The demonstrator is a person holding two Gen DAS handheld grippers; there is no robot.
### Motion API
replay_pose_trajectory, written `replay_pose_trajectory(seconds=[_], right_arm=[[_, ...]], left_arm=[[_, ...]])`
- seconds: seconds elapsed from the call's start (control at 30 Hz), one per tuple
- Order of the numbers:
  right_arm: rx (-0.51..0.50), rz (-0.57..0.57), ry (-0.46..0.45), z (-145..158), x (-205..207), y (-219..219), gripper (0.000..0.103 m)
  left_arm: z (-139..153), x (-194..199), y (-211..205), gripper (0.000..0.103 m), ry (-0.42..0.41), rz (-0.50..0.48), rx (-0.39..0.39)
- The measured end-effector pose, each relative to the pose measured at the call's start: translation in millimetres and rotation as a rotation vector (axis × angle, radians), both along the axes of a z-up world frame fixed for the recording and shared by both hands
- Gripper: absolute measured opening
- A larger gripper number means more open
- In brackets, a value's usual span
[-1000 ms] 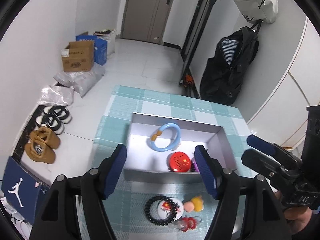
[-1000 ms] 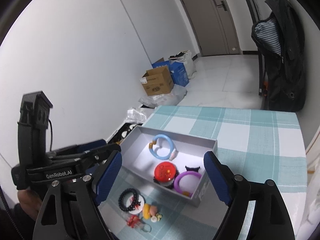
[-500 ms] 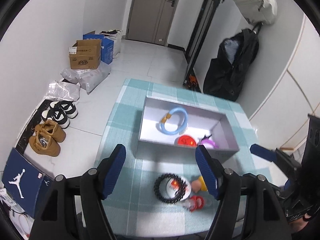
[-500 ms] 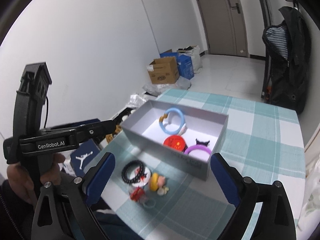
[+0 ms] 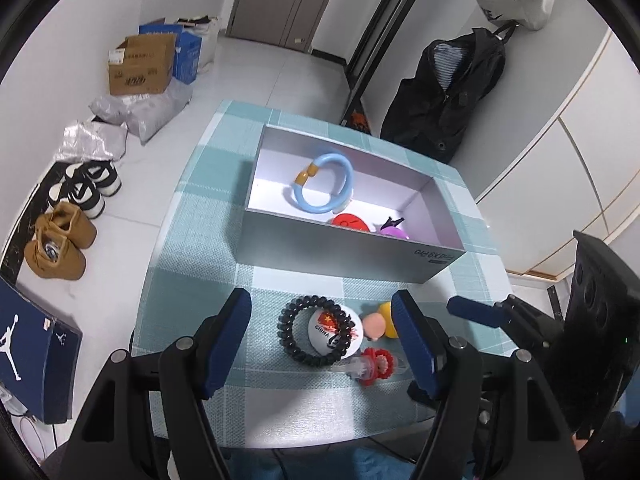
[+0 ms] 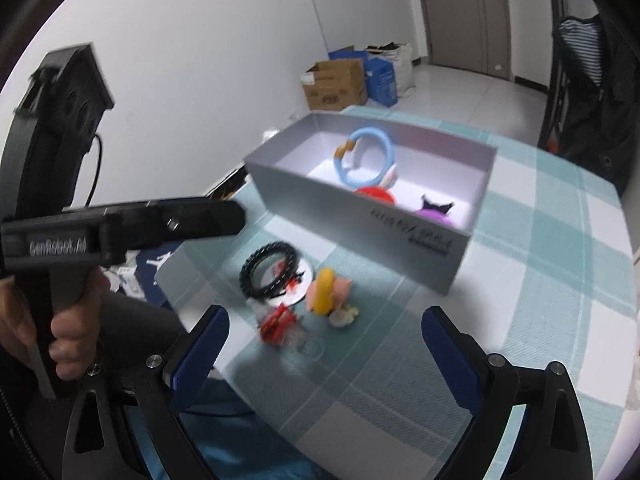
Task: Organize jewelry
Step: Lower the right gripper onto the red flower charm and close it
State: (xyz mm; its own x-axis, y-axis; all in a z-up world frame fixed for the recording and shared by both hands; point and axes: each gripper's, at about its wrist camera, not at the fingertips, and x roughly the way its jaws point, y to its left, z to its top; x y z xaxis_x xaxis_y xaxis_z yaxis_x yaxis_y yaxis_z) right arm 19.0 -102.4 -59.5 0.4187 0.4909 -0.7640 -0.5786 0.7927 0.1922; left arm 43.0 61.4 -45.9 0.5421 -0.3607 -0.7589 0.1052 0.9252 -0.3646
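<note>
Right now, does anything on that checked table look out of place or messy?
Yes: a black bead bracelet, a white badge and small trinkets lie heaped outside the grey box, while other pieces already sit inside it.

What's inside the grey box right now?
In the box: a blue ring, a red badge and a purple ring with a black bow. The near wall hides the lower parts of the badge and purple ring.

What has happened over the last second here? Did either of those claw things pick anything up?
No. Both grippers pulled back from the grey box toward the table's near edge, so the left gripper now frames the black bead bracelet and white badge. The right gripper also backed off. Both stayed open and empty; the blue ring and the other items did not move.
</note>
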Motion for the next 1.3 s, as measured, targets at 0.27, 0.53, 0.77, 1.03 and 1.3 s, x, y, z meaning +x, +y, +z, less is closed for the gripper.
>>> replay_pose_trajectory(seconds=[0.27, 0.53, 0.77, 1.03, 1.3], right_arm=[[-0.017, 0.057, 0.039, -13.9, -6.8, 12.5, 0.077], [-0.026, 0.089, 0.061, -22.1, -6.7, 19.3, 0.05], [-0.051, 0.106, 0.048, -22.8, -7.9, 24.3, 0.03], [-0.061, 0.112, 0.051, -21.7, -9.4, 22.4, 0.029], [-0.029, 0.11, 0.054, -15.3, -8.1, 15.3, 0.028]], left_arm=[[-10.6, 4.3, 14.6, 0.068, 0.085, 0.059, -0.066], [-9.8, -2.6, 11.9, 0.068, 0.09, 0.028, -0.084], [-12.7, -1.5, 14.8, 0.068, 0.106, 0.025, -0.098], [-15.5, -2.3, 18.9, 0.068, 0.114, 0.044, -0.106], [-14.9, -5.6, 18.0, 0.068, 0.116, 0.051, -0.103]])
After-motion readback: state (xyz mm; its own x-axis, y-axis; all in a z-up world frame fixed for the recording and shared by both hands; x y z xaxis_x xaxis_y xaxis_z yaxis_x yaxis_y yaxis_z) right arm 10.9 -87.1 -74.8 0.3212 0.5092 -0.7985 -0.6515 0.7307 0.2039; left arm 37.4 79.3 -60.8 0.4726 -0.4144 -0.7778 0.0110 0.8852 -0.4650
